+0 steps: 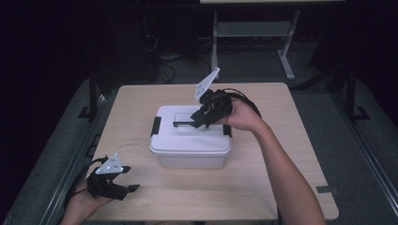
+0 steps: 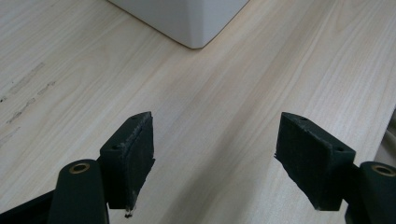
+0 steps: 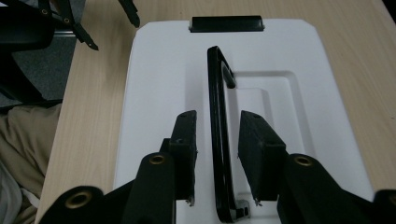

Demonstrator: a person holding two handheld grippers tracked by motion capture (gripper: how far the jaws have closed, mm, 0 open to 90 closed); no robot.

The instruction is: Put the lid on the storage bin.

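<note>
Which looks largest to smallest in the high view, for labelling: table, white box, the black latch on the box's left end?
1. Table, by far the largest.
2. White box, standing mid-table.
3. Black latch, a small clip on the box's left end.
No close calls.

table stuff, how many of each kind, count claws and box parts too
white box: 1
black handle on its lid: 1
black latches, left and right: 2
claws, left claw and right claw: 2
total: 6
</note>
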